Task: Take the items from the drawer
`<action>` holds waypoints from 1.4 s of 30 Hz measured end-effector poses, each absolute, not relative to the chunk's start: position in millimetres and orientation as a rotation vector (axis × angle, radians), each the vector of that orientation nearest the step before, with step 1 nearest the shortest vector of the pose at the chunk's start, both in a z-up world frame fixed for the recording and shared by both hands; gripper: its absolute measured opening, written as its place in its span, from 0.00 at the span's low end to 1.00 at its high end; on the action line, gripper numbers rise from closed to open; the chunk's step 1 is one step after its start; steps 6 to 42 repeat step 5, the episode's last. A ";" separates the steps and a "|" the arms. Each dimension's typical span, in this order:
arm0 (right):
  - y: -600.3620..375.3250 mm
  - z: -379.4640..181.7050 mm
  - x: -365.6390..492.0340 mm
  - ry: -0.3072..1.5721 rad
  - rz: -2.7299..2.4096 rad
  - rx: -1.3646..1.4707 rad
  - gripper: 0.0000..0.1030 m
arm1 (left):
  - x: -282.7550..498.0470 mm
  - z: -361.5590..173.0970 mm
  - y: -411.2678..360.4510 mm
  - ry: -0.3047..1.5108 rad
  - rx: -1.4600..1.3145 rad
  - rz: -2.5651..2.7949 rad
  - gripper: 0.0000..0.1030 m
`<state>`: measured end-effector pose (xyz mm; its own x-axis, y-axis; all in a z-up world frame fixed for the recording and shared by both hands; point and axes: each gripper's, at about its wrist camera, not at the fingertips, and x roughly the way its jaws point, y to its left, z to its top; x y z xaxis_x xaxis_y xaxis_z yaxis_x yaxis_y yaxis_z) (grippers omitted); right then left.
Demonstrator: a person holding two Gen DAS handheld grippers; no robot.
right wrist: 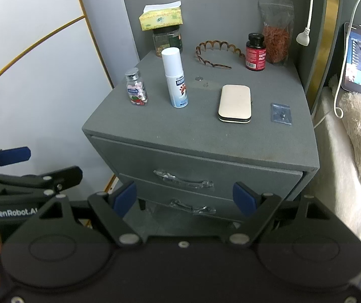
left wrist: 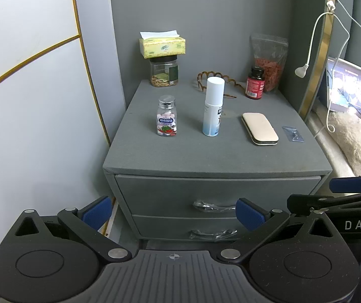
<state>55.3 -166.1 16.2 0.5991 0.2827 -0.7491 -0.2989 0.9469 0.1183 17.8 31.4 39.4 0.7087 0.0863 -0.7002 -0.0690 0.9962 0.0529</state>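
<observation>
A grey nightstand (left wrist: pixel 215 156) has two shut drawers. The top drawer (left wrist: pixel 215 192) has a plastic-wrapped handle (left wrist: pixel 212 205), also in the right wrist view (right wrist: pixel 184 179); the lower drawer's handle (left wrist: pixel 213 234) sits below it. My left gripper (left wrist: pixel 174 213) is open and empty, a short way in front of the drawers. My right gripper (right wrist: pixel 184 198) is open and empty, in front of the drawers, to the right of the left one. On top stand a candy bottle (left wrist: pixel 167 120), a white spray can (left wrist: pixel 213 106) and a beige case (left wrist: pixel 260 128).
At the back of the top are a tissue box (left wrist: pixel 162 46) on a jar, a hairband (left wrist: pixel 215 82), a red pill bottle (left wrist: pixel 255 82) and a snack bag (left wrist: pixel 268 60). A small plastic packet (left wrist: pixel 292 133) lies at the right. A bed with a tablet (left wrist: pixel 352 91) is at the right; a wall is at the left.
</observation>
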 end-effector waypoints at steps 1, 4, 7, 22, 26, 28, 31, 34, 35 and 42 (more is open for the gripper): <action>-165.8 15.8 55.1 0.866 0.336 -0.022 0.80 | 17.6 39.5 30.6 0.776 0.025 0.084 1.00; -165.9 15.6 54.8 0.867 0.335 -0.025 0.80 | 17.2 39.1 32.0 0.774 0.027 0.083 1.00; -165.8 15.5 54.9 0.867 0.335 -0.026 0.80 | 17.5 39.0 31.7 0.776 0.027 0.083 1.00; -165.8 15.5 54.9 0.867 0.335 -0.026 0.80 | 17.5 39.0 31.7 0.776 0.027 0.083 1.00; -165.8 15.5 54.9 0.867 0.335 -0.026 0.80 | 17.5 39.0 31.7 0.776 0.027 0.083 1.00; -165.8 15.5 54.9 0.867 0.335 -0.026 0.80 | 17.5 39.0 31.7 0.776 0.027 0.083 1.00; -165.8 15.5 54.9 0.867 0.335 -0.026 0.80 | 17.5 39.0 31.7 0.776 0.027 0.083 1.00; -165.8 15.5 54.9 0.867 0.335 -0.026 0.80 | 17.5 39.0 31.7 0.776 0.027 0.083 1.00; -165.8 15.5 54.9 0.867 0.335 -0.026 0.80 | 17.5 39.0 31.7 0.776 0.027 0.083 1.00; -165.8 15.5 54.9 0.867 0.335 -0.026 0.80 | 17.5 39.0 31.7 0.776 0.027 0.083 1.00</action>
